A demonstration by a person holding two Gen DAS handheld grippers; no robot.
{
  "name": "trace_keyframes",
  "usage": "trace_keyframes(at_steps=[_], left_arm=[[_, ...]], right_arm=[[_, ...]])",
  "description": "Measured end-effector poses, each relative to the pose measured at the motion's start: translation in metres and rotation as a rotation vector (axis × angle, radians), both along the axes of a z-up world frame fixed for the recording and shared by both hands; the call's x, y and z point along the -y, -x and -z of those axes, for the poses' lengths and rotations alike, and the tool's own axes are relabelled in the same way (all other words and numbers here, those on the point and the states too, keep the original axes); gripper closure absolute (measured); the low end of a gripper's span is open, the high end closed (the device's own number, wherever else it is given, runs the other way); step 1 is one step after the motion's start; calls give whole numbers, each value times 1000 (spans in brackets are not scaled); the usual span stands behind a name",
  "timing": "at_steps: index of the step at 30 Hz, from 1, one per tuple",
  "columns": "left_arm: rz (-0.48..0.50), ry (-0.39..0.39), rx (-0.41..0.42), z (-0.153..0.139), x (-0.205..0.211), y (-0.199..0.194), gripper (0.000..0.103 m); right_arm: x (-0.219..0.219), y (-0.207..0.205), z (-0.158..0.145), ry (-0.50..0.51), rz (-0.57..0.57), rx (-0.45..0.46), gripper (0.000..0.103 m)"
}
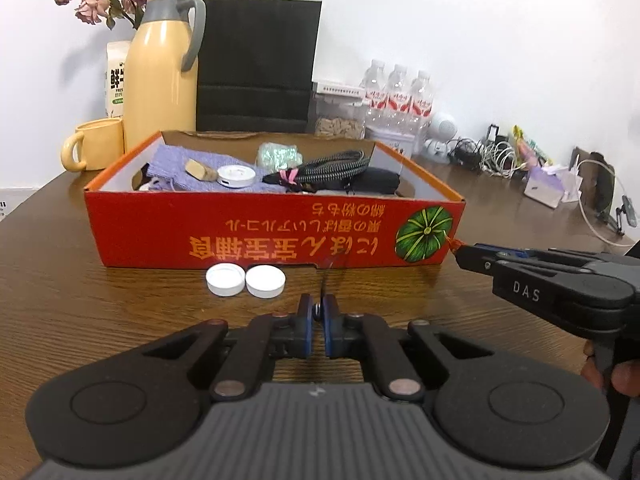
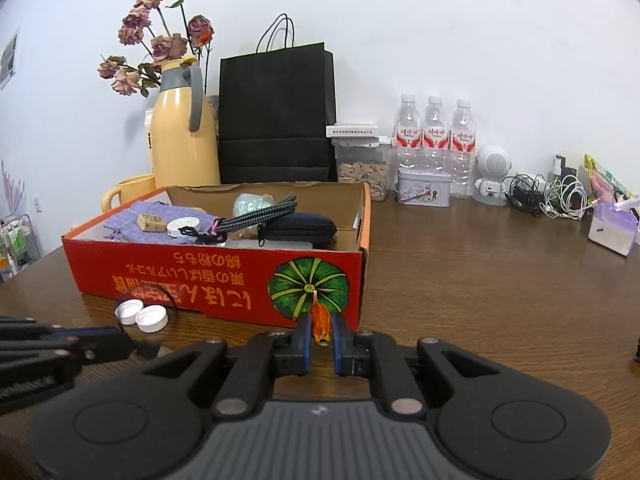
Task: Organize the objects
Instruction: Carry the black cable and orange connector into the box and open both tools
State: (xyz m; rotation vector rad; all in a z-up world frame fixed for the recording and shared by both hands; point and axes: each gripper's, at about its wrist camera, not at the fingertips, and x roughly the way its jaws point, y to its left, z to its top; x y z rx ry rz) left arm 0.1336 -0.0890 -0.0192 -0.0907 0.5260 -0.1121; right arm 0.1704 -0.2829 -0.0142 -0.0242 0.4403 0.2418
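A red cardboard box [image 1: 276,236] sits on the brown table, holding a purple cloth [image 1: 180,168], a white round case [image 1: 236,176], braided cables [image 1: 332,166] and a dark pouch [image 2: 300,228]. Two white caps [image 1: 244,279] lie in front of it. My left gripper [image 1: 319,312] is shut on a thin clear round piece with a dark stem [image 1: 326,276], held above the table near the box front. My right gripper [image 2: 320,328] is shut on a small orange tassel [image 2: 321,326] close to the box's pumpkin picture [image 2: 308,290]; it also shows in the left wrist view [image 1: 458,250].
Behind the box stand a yellow thermos [image 1: 162,68], a yellow mug [image 1: 94,144], a black paper bag [image 1: 256,64], a jar of seeds [image 2: 362,170], three water bottles [image 2: 434,136] and a tin [image 2: 424,190]. Cables [image 2: 556,196] and a tissue box [image 2: 612,228] lie at right.
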Motion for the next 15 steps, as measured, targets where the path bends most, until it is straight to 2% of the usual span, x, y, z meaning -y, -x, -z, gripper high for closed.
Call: trace_keyframes(at_steps=[5,12,15], left_arm=[[8,20,24,-6,-8,4,97],[6,27,-11,-1,-19,2,96],[13,37,3,-2,-22,5,97]], right_arm=[[-5,6,-1,17,-12,24,94],[-11,6,-1,22,-12,16,94],[-11,6,-1,22,-8,14,93]])
